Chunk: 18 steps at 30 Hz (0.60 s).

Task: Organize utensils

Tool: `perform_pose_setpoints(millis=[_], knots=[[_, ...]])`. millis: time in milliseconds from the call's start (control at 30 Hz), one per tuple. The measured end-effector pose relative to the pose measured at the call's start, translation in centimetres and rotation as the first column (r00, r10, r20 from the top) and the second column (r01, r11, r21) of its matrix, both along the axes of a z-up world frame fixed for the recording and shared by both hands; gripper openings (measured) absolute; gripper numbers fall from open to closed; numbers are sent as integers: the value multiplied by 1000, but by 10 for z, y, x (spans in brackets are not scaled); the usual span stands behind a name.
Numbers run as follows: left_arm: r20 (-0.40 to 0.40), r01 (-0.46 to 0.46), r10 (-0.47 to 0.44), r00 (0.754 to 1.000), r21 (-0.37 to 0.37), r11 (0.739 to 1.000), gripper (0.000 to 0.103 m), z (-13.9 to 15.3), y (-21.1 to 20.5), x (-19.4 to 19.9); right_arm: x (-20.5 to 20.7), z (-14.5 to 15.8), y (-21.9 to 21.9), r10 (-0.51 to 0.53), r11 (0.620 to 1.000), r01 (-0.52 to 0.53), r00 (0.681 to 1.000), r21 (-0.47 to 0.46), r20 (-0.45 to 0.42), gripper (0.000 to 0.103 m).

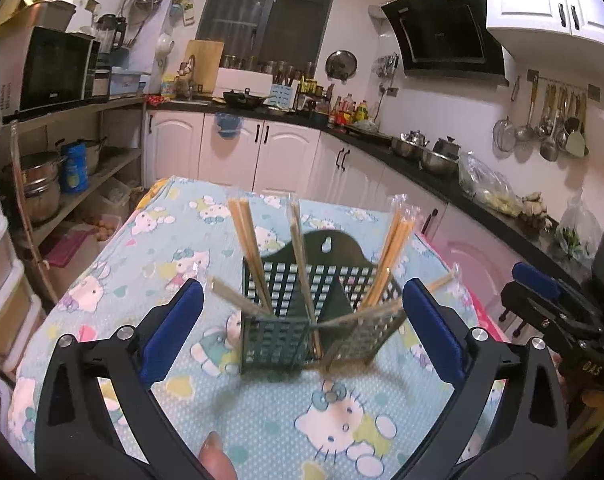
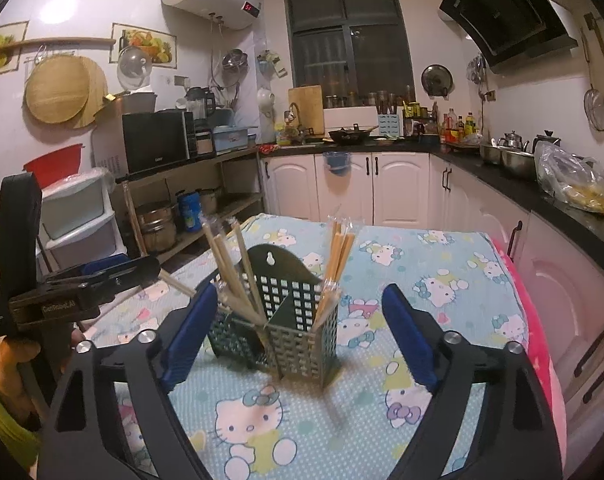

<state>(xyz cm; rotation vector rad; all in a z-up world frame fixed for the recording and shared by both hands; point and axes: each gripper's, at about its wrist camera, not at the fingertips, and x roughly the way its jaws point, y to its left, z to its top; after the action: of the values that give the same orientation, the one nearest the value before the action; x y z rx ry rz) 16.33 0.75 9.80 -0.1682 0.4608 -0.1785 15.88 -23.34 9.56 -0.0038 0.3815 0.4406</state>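
Standing on a table (image 1: 150,236) draped in a pale blue, dotted cartoon-cat cloth (image 2: 453,264), a dark green plastic utensil holder (image 1: 298,312) has grid-perforated walls, a solid arched back plate with a keyhole hanging slot, and a diagonal divider splitting it into compartments. In the left wrist view it sits at the centre, just toward 12 o'clock from the left gripper (image 1: 303,320). That gripper's black, angular arms end in blue, ribbed rectangular pads (image 1: 174,332), and they stand wide apart with nothing between them but the holder further off.

Slim, straight wooden chopsticks (image 1: 248,236), pale tan and some sheathed in clear crinkled plastic wrappers, rise from the compartments and fan out: one bundle leans toward 11 o'clock, one stands near 12, another leans toward 1 o'clock. A few lie low across the rim, poking out toward 9 and 3 o'clock.

From the right wrist view, the holder sits at the centre, and the right gripper (image 2: 300,332) is likewise spread open, its blue pads (image 2: 407,340) flanking the holder without touching it. The other hand-held tool appears at 9 o'clock there, matte black with white lettering.

Glossy white cabinets (image 2: 397,188) under a black countertop (image 2: 513,188) run along 12 to 3 o'clock.
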Motion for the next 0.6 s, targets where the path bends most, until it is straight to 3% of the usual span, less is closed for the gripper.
perform_pose_setpoints(millis=[600], knots=[[-52, -24, 24, 998, 2, 1000, 91, -31, 12, -36, -34, -25, 8, -5, 1000, 5, 1000, -18, -5, 93]])
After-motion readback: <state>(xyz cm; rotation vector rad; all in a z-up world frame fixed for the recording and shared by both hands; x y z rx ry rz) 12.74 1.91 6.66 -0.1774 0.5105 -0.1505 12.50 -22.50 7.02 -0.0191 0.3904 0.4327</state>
